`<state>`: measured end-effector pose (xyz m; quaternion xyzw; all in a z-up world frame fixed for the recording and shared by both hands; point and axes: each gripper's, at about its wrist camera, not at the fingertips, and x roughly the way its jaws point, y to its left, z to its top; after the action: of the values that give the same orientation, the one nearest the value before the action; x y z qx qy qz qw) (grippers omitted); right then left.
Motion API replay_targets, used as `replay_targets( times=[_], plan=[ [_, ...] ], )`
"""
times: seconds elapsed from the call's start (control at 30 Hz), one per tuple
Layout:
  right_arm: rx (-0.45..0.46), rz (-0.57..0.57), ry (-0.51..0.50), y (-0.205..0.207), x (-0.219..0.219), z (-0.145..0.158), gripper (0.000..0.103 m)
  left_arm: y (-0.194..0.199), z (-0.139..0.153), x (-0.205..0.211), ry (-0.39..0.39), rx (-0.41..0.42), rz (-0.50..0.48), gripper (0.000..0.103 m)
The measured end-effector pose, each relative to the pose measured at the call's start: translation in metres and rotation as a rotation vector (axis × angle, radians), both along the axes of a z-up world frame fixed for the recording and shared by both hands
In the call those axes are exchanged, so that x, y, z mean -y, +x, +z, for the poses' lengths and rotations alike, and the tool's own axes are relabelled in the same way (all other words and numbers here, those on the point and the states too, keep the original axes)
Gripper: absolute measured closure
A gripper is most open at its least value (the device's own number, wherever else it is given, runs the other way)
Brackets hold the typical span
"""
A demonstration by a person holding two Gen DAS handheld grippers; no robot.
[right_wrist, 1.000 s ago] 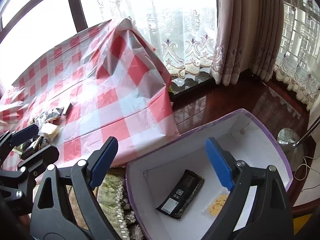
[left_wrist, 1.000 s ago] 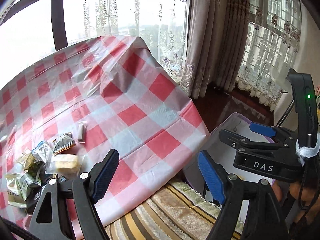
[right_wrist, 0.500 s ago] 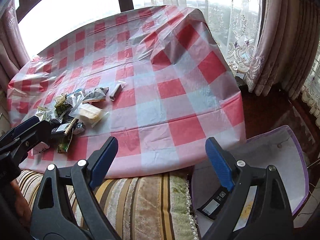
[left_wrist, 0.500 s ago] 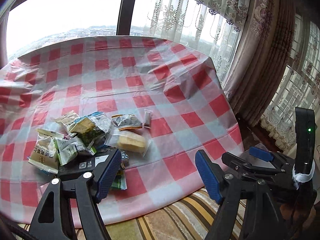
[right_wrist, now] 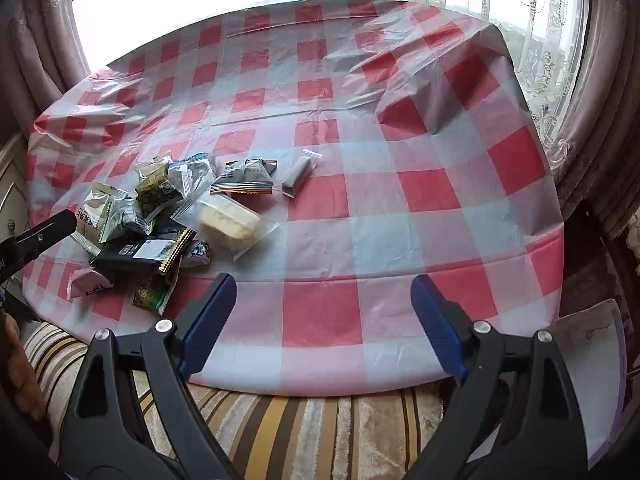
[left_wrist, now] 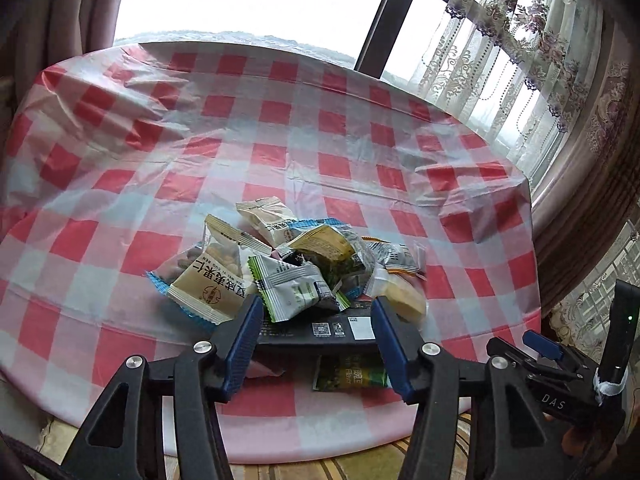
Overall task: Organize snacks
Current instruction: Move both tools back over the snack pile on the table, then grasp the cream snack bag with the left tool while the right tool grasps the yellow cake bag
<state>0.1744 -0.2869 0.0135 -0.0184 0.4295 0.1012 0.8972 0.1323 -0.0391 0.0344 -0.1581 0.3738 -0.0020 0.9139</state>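
Note:
A pile of snack packets (left_wrist: 280,268) lies near the front of a table with a red-checked cloth (left_wrist: 280,140); it also shows in the right wrist view (right_wrist: 152,212). A flat black packet (left_wrist: 316,330) lies at the pile's front, between the tips of my open left gripper (left_wrist: 316,320), which hovers just at it. A green packet (left_wrist: 350,376) lies under it. My right gripper (right_wrist: 324,320) is open and empty above the table's front edge, to the right of the pile. A clear bag with a yellow cake (right_wrist: 228,222) and a small grey stick packet (right_wrist: 298,176) lie apart.
A striped sofa cushion (right_wrist: 280,424) runs below the table's front edge. The corner of a white box with a purple rim (right_wrist: 600,344) shows at the right. Curtains (left_wrist: 560,80) and a window stand behind the table. The right gripper shows in the left wrist view (left_wrist: 560,380).
Both grippers have swung left from the white box toward the table. The left gripper has come down close to the snack pile, its jaws now around the black packet's ends.

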Motion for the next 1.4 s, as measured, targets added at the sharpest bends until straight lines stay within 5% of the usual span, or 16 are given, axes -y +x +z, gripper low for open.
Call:
replay_targets(
  times=[0.47,0.97,1.2,1.4],
  plan=[
    [-0.039,0.142,-0.034,0.039,-0.037,-0.024,0.018,0.014,-0.024,-0.054,-0.016,-0.062,0.125,0.047],
    [-0.037,0.253,-0.083,0.068,-0.068,-0.039,0.018,0.039,-0.04,-0.059,0.006,-0.102,0.105,0.047],
    [-0.058,0.276,-0.078,0.077,-0.073,-0.047,0.024,0.047,-0.048,-0.054,-0.004,-0.123,0.062,0.064],
    [-0.062,0.283,-0.065,0.083,-0.075,-0.05,0.034,0.048,-0.048,-0.052,-0.011,-0.118,0.041,0.069]
  ],
)
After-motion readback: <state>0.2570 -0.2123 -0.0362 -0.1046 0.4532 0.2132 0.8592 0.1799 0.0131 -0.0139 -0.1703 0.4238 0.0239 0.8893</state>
